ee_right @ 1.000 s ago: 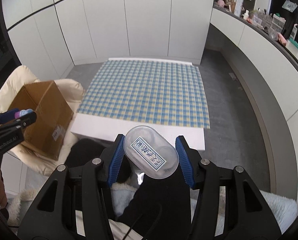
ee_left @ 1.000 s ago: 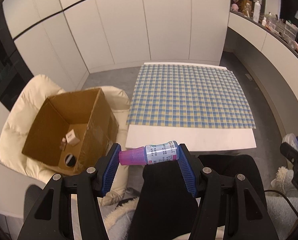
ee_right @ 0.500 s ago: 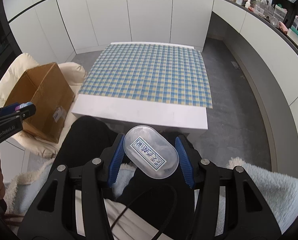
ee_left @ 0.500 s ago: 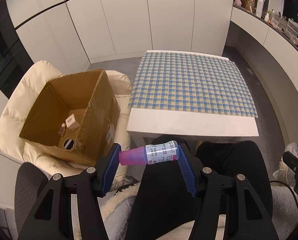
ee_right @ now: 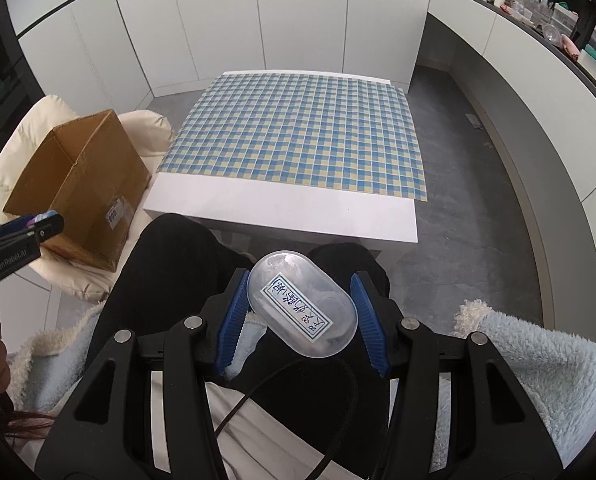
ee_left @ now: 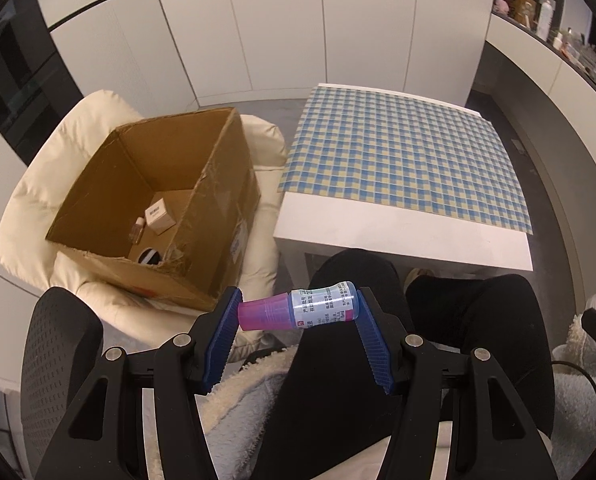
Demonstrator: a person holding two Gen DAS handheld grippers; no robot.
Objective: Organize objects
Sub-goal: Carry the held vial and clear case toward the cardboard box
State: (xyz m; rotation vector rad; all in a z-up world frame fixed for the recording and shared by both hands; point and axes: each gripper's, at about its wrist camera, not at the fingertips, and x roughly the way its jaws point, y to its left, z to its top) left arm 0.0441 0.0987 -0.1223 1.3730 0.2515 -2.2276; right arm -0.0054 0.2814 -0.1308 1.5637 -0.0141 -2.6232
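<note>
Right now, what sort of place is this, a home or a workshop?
Most likely a room in a home. A low white table carries a blue and yellow checked cloth, an open cardboard box sits on a cream cushioned chair, and plain white cabinet doors line the walls.

Claws: two, left claw (ee_left: 299,312) lower centre of left wrist view, right claw (ee_right: 301,304) lower centre of right wrist view. Bottles with pink cap: one (ee_left: 298,312). Clear oval containers with handwritten label: one (ee_right: 301,304). Cardboard boxes: one (ee_left: 110,184), left of frame. Small items inside box: three visible; one pale carton (ee_left: 158,215), one tiny bottle (ee_left: 137,231), one dark round thing (ee_left: 149,258). Surfaces: one (ee_left: 397,224), white. Checked cloths: one (ee_left: 401,152). Cream cushioned chairs: one (ee_left: 30,200).
</note>
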